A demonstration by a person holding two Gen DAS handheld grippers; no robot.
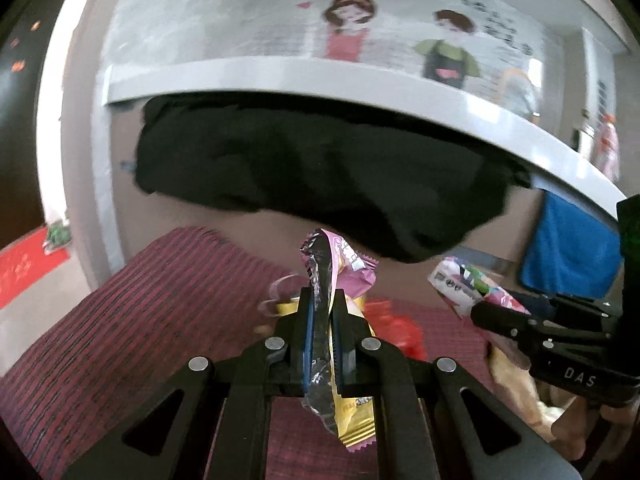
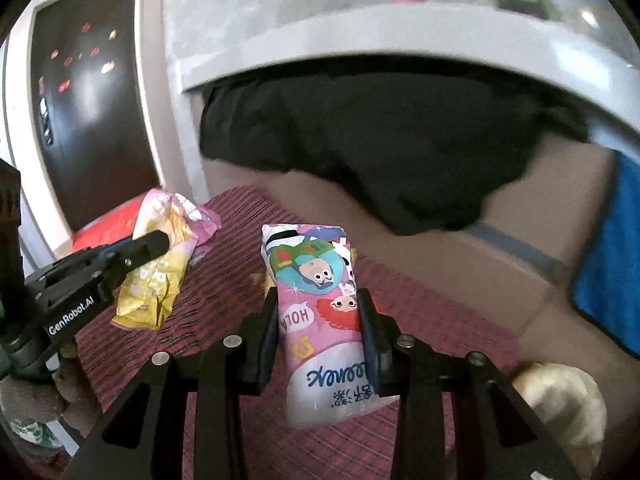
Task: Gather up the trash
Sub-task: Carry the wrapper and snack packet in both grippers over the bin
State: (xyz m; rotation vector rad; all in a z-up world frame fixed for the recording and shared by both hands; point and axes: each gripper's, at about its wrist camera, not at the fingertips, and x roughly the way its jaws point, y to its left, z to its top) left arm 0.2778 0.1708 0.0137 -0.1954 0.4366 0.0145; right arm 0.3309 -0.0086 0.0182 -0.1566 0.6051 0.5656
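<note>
Left gripper (image 1: 322,312) clamps crinkled pink-yellow foil wrapper (image 1: 334,264); right gripper (image 2: 318,312) grasps pink cartoon-printed tissue pack (image 2: 316,292). Both lifted; next: carry to black trash bag (image 1: 312,176).

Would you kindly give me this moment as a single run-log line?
left tool: shut on wrapper | right tool: shut on tissue pack | bag: ahead, open

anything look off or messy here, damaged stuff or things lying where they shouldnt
Nothing is spilled or broken. The crumpled pink and yellow foil wrapper is pinched in the left gripper, and the pink cartoon-printed tissue pack sits between the right gripper fingers. A black cloth droops off the white ledge, which looks untidy.
</note>
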